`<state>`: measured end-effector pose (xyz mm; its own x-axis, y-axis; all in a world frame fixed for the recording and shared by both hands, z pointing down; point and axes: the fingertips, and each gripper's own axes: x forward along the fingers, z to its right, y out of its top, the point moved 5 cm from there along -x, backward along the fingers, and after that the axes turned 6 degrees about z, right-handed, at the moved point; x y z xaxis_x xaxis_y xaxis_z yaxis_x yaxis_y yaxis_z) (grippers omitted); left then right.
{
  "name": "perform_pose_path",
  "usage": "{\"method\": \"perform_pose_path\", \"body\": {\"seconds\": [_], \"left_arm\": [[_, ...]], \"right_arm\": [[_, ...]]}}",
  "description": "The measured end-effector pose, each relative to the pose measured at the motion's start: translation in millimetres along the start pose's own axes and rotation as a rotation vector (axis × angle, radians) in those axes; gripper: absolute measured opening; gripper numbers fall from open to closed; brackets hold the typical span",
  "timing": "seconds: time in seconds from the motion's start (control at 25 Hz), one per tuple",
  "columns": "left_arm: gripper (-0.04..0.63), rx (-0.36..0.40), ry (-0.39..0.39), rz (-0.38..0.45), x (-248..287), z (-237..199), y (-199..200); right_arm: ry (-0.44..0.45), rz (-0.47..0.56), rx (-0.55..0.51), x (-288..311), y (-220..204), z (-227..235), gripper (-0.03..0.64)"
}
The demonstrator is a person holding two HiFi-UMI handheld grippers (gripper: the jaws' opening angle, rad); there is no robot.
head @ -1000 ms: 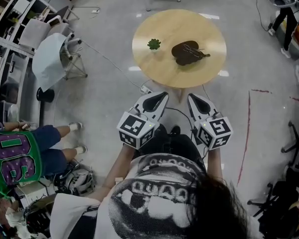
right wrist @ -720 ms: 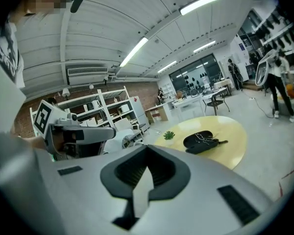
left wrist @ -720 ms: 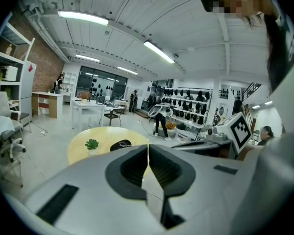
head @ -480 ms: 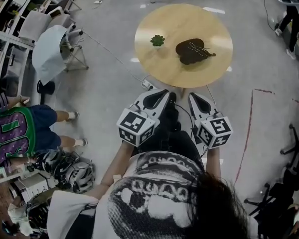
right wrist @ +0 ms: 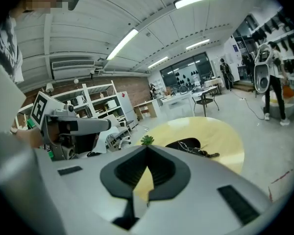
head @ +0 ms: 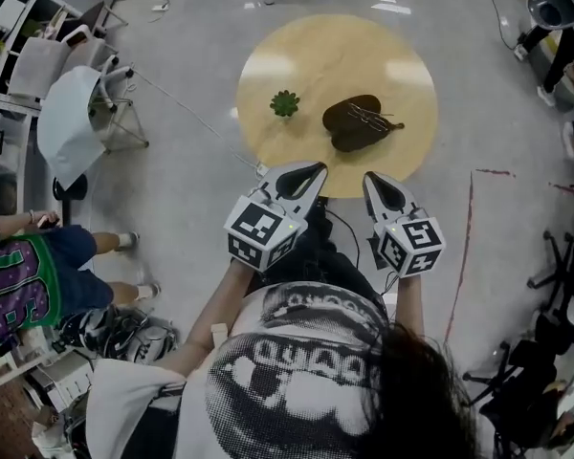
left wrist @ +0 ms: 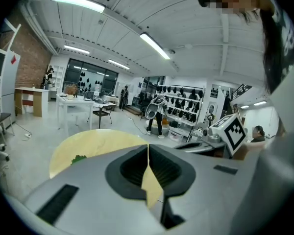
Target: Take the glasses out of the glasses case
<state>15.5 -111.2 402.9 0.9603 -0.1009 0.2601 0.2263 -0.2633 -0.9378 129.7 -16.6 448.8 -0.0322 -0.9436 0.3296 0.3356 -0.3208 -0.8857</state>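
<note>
Your left gripper (head: 316, 167) is clenched tight, and your right gripper (head: 372, 176) is too. Each gripper view shows the two jaws pressed together with nothing between them.

A moment ago both grippers stopped short of the round wooden table (head: 297, 51). Now their tips reach over its near edge, in the middle of the head view. They sit side by side, with a gap between them, and point at the table top.

The dark glasses case (head: 349, 127) lies on the table, a bit right of the middle. It has not moved on the table. The thin glasses (head: 370, 117) lie on top of the case, with one end poking out to the right. Neither gripper touches them — the case is near the tips, up and between them in the picture.

A small green plant (head: 285, 103) stands just left of the case, as before.

The person in the green shirt (head: 14, 290) stays at the left edge, a little lower than a second ago.
</note>
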Motion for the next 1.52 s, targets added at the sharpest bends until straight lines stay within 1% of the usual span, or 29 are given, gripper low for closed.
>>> {"method": "perform_pose_path", "body": {"seconds": [0.24, 0.52, 0.68, 0.88, 1.04, 1.24, 1.52], "left_arm": [[0.015, 0.000, -0.037, -0.003, 34, -34, 14], [0.015, -0.023, -0.077, -0.035, 57, -54, 11], [0.015, -0.036, -0.086, -0.038, 66, -70, 14], [0.015, -0.040, -0.088, -0.049, 76, -84, 14], [0.015, -0.050, -0.095, -0.062, 85, -92, 11], [0.015, -0.050, -0.117, -0.068, 90, -116, 16], [0.015, -0.036, -0.130, -0.087, 109, -106, 14]], "right_arm": [[-0.041, -0.052, -0.013, 38, 10, 32, -0.003], [-0.076, -0.135, -0.032, 63, 0, 56, -0.001], [-0.113, -0.194, -0.073, 77, -4, 74, 0.029], [-0.137, -0.273, -0.169, 93, -6, 101, 0.079], [-0.125, -0.352, -0.256, 108, -9, 122, 0.124], [-0.097, -0.443, -0.365, 142, -8, 133, 0.154], [-0.001, -0.556, -0.449, 156, -24, 161, 0.189]]}}
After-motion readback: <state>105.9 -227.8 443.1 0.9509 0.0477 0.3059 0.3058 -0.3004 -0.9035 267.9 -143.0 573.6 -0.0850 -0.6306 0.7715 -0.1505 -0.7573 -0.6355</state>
